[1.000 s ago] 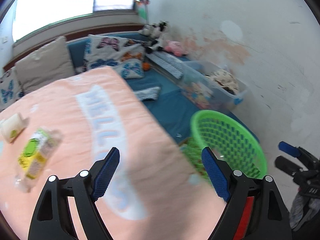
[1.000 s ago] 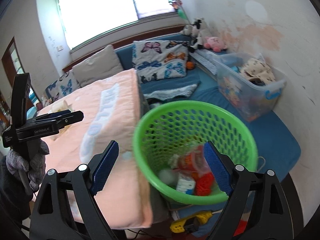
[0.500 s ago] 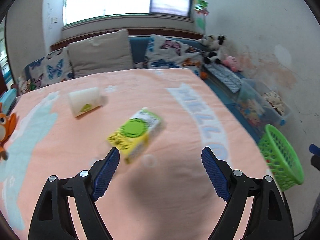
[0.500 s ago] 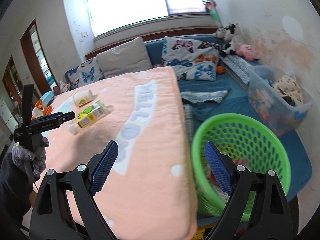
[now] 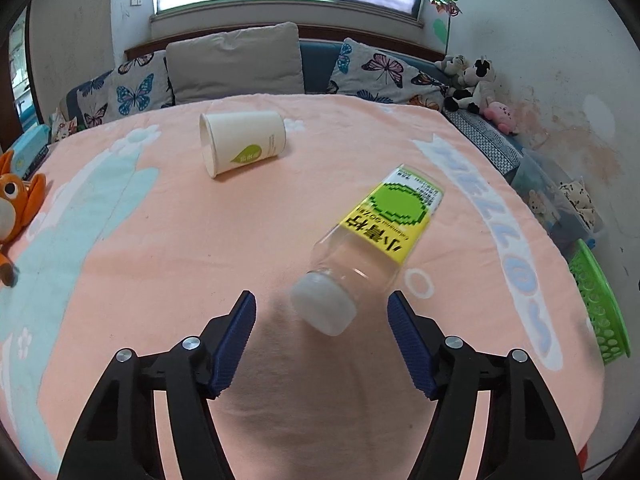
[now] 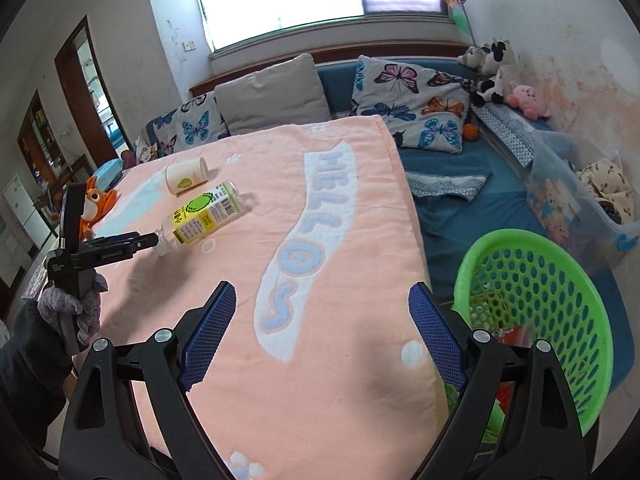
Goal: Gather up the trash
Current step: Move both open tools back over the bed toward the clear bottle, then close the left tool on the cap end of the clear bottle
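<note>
Surface: tabletop (image 5: 168, 264) under a peach blanket with pale blue "HELLO" lettering and flower shapes.
Bottle (image 5: 372, 240): clear, yellow-green label, white cap, lying on its side near the blanket's middle, cap toward the left gripper (image 5: 320, 320).
Left gripper: fingers (image 5: 240, 332) spread and closing; the cap lies just ahead of the gap, pads not touching it. In the right wrist view the gloved hand (image 6: 76, 304) holds this gripper at the bottle's cap end.
Cup (image 5: 242, 142): white paper, green leaf mark, on its side beyond the bottle, apart from it.
Orange plush (image 5: 16, 208): at the blanket's left edge.
Right gripper (image 6: 320, 328): fingers spread wide, nothing between them, over the blanket's near edge.
Basket (image 6: 560, 312): green, perforated, beside the tabletop's right edge, with trash inside.
Room: window, butterfly cushions (image 6: 416, 108), grey pillow, blue mattress, soft toys in the corner, clear storage bin (image 6: 580, 196) by a stained wall.
</note>
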Demonstrator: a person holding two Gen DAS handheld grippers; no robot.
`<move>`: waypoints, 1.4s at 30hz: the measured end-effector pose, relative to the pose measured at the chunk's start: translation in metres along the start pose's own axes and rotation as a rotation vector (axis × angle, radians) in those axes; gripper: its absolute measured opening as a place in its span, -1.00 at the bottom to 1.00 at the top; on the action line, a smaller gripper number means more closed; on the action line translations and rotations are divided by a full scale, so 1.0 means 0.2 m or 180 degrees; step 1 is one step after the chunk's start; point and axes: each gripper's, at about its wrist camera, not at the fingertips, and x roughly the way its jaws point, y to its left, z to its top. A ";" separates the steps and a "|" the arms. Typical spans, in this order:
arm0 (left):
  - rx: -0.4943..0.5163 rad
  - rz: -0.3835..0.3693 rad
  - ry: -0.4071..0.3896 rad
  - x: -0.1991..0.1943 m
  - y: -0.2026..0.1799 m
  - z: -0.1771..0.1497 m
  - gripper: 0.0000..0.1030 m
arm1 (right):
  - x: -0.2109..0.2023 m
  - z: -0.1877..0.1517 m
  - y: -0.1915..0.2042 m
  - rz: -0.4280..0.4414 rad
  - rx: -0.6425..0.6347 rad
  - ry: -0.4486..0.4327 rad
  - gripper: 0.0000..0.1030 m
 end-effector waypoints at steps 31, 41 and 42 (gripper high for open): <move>0.0250 -0.0453 -0.0022 0.11 0.02 0.02 -0.53 | 0.15 0.03 0.13 0.0093 -0.0090 0.0152 0.71; 0.0212 -0.0566 0.0023 0.09 0.04 0.04 -0.47 | 0.16 0.03 0.16 0.0106 -0.0119 0.0146 0.71; 0.0230 -0.0549 0.0007 0.09 0.04 0.04 -0.25 | 0.16 0.03 0.16 0.0108 -0.0115 0.0149 0.71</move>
